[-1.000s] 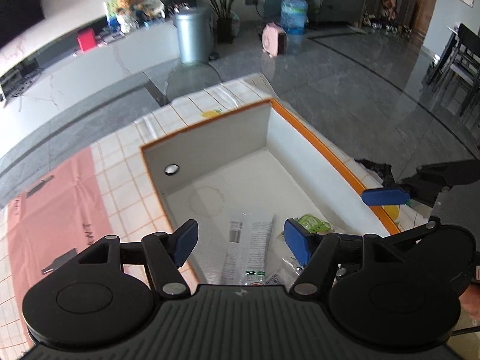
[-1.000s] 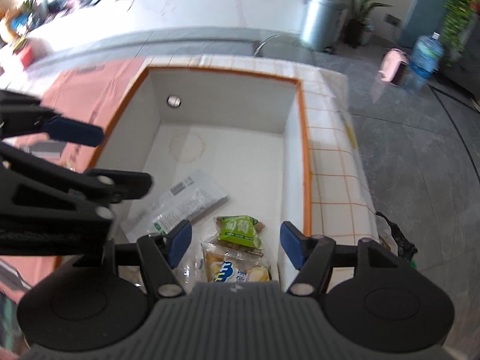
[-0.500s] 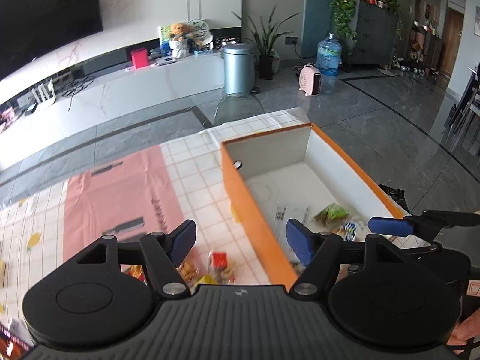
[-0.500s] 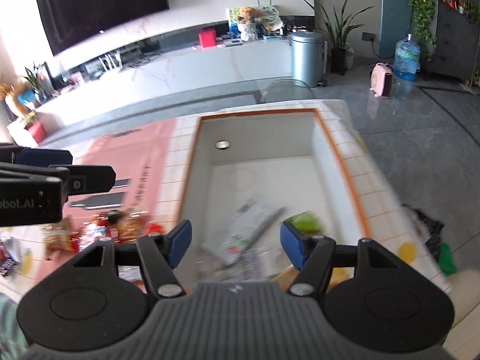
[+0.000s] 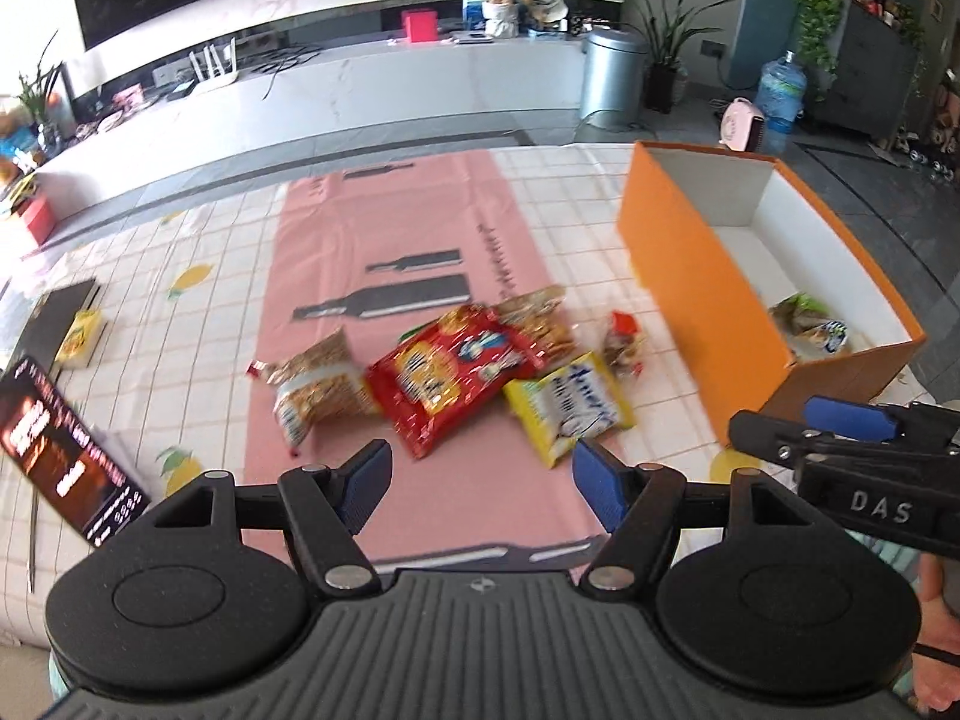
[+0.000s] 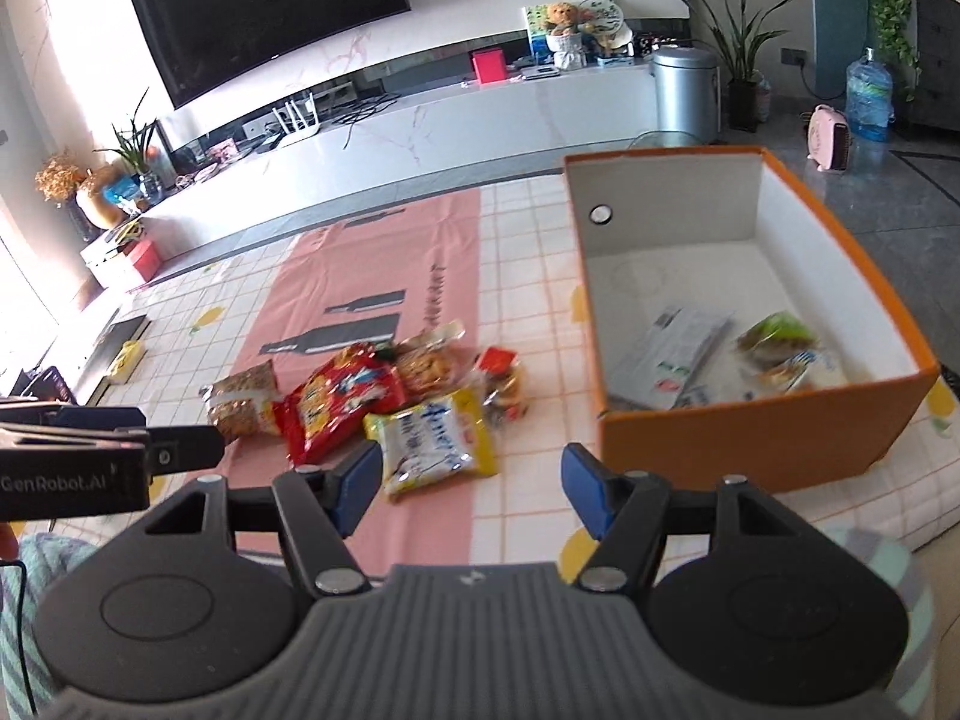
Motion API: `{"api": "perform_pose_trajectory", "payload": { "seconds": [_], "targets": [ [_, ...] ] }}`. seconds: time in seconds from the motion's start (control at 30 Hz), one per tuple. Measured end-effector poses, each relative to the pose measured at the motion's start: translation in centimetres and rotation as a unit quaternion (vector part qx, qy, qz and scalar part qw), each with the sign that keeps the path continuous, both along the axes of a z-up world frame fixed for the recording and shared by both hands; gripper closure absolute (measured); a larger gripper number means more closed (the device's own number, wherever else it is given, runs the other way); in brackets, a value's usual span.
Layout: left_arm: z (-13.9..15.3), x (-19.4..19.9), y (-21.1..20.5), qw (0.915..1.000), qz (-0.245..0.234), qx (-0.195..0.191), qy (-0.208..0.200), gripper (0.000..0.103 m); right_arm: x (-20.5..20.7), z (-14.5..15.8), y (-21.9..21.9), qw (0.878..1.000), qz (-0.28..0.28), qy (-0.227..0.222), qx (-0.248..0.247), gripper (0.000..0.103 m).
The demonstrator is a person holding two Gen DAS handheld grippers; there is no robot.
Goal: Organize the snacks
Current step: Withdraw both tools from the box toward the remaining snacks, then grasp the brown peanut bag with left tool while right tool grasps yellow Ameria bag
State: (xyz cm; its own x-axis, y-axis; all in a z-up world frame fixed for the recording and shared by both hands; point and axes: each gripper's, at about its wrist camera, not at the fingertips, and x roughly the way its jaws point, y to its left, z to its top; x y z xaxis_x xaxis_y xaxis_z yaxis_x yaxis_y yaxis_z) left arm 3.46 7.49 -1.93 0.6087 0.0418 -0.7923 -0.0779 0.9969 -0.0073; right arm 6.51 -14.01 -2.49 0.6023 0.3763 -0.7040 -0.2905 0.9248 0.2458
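Note:
A pile of snack packs lies on the pink runner: a red pack (image 5: 447, 372) (image 6: 336, 399), a yellow pack (image 5: 567, 408) (image 6: 435, 441), a brown nut pack (image 5: 318, 387) (image 6: 243, 399), and a small red-topped pack (image 5: 624, 339) (image 6: 501, 381). An orange box (image 5: 690, 294) (image 6: 756, 438) stands to the right and holds a white pack (image 6: 675, 354) and a green pack (image 6: 774, 339). My left gripper (image 5: 480, 480) is open and empty, near the pile's front. My right gripper (image 6: 471, 480) is open and empty, between pile and box.
The table has a checked cloth (image 5: 198, 324) with lemon prints. A dark booklet (image 5: 66, 450) and a black box with a yellow pack (image 5: 72, 324) lie at the left. Beyond the table are a white TV bench (image 6: 420, 120) and a metal bin (image 6: 684, 90).
Both grippers have pulled back and up from over the orange box toward the table's near edge. The view has swung left, so the snack pile on the runner now shows.

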Motion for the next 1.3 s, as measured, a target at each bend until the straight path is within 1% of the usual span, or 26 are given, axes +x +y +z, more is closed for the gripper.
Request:
{"api": "perform_pose_trajectory", "payload": {
  "seconds": [0.1, 0.23, 0.33, 0.43, 0.47, 0.5, 0.53, 0.6, 0.7, 0.83, 0.97, 1.13, 1.27, 1.3],
  "targets": [
    [-0.4, -1.3, 1.8, 0.9999, 0.009, -0.009, -0.010, 0.022, -1.2, -0.6, 1.1, 1.000, 0.008, -0.006, 0.001, 0.039],
    [-0.5, -1.9, 3.1, 0.9994, 0.005, -0.004, -0.033, 0.022, -1.8, -1.1, 2.4, 1.000, 0.015, -0.024, -0.009, 0.039],
    [-0.5, -1.6, 3.6, 0.9990, 0.004, -0.013, -0.042, 0.022, -1.3, -1.6, 3.1, 1.000, 0.008, -0.019, -0.017, 0.039],
    [-0.6, -0.5, 3.3, 0.9987, -0.020, -0.009, -0.046, 0.021, -0.5, -2.3, 3.7, 1.000, 0.010, -0.012, -0.020, 0.039],
    [-0.7, 0.0, 3.0, 0.9985, -0.030, -0.002, -0.046, 0.021, -0.2, -2.5, 3.8, 1.000, 0.012, -0.008, -0.017, 0.037],
    [-0.9, 0.5, 2.8, 0.9983, -0.038, 0.007, -0.044, 0.021, 0.1, -2.8, 3.9, 1.000, 0.012, -0.002, -0.013, 0.031],
    [-1.1, 1.0, 2.6, 0.9980, -0.046, 0.014, -0.040, 0.021, 0.4, -3.0, 4.0, 1.000, 0.011, 0.004, -0.008, 0.027],
    [-1.7, 2.1, 2.5, 0.9975, -0.060, 0.024, -0.030, 0.021, 1.1, -3.5, 4.3, 1.000, 0.011, 0.013, -0.002, 0.027],
    [-2.5, 3.6, 3.0, 0.9972, -0.067, 0.032, -0.010, 0.021, 2.2, -4.4, 4.8, 1.000, 0.007, 0.024, -0.008, 0.026],
    [-3.7, 5.7, 5.1, 0.9988, -0.028, 0.035, 0.017, 0.021, 4.2, -6.0, 5.6, 0.998, 0.001, 0.056, -0.006, 0.025],
    [-4.8, 7.8, 7.4, 0.9983, 0.024, 0.021, 0.049, 0.018, 6.0, -7.2, 6.6, 0.997, -0.003, 0.072, -0.013, 0.024],
    [-6.4, 9.9, 9.8, 0.9934, 0.085, -0.008, 0.077, 0.018, 7.8, -8.2, 7.9, 0.997, 0.005, 0.072, -0.023, 0.021],
    [-8.0, 11.0, 11.1, 0.9877, 0.120, -0.012, 0.099, 0.018, 8.9, -9.2, 8.5, 0.997, 0.010, 0.074, -0.034, 0.021],
    [-8.4, 11.1, 11.4, 0.9865, 0.126, -0.015, 0.103, 0.018, 9.2, -9.4, 8.7, 0.996, 0.013, 0.075, -0.038, 0.019]
  ]
}}
